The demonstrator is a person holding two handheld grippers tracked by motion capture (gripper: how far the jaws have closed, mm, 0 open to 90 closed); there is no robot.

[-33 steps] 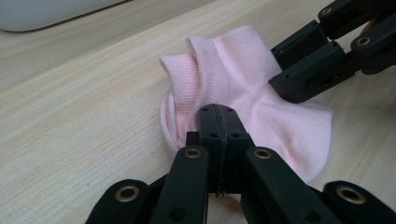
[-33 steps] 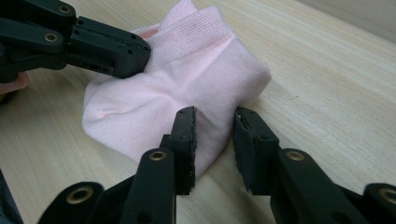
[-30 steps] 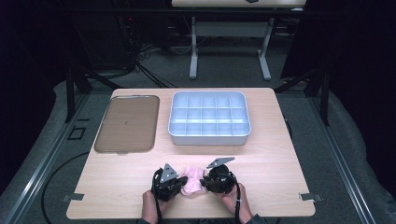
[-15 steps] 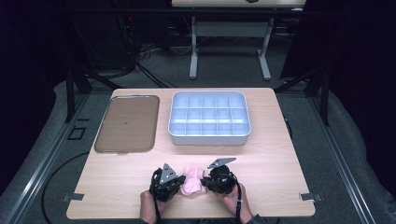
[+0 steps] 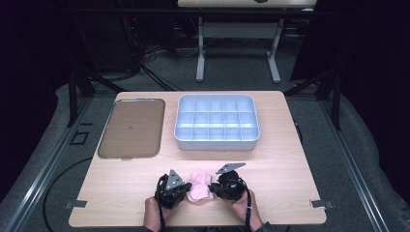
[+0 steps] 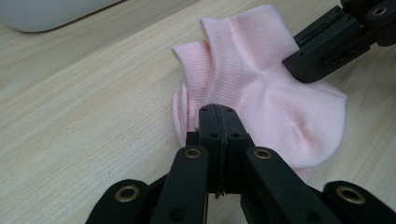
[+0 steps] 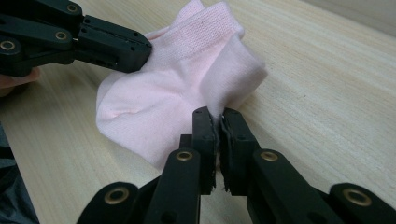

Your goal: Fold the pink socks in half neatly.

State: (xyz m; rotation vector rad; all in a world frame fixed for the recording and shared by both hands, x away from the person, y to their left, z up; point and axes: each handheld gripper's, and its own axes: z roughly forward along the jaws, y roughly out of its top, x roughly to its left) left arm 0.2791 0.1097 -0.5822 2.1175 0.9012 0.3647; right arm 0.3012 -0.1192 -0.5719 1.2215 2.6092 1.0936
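A pink sock (image 5: 199, 189) lies crumpled on the wooden table (image 5: 290, 164) near its front edge, between my two grippers. My left gripper (image 5: 186, 189) is shut on the sock's left edge; in the left gripper view its jaws (image 6: 218, 115) meet with the fabric (image 6: 261, 88) pinched at their tips. From the other side, my right gripper (image 5: 212, 189) is shut on the sock's right edge, and the right gripper view shows cloth (image 7: 187, 70) squeezed between its jaws (image 7: 218, 120). Each gripper view also shows the other gripper's tip on the sock.
A pale grey tray (image 5: 216, 141) divided into several compartments stands at the middle back of the table. To its left lies a flat brown tray (image 5: 131, 128). The person's hands (image 5: 153, 218) come in over the front edge.
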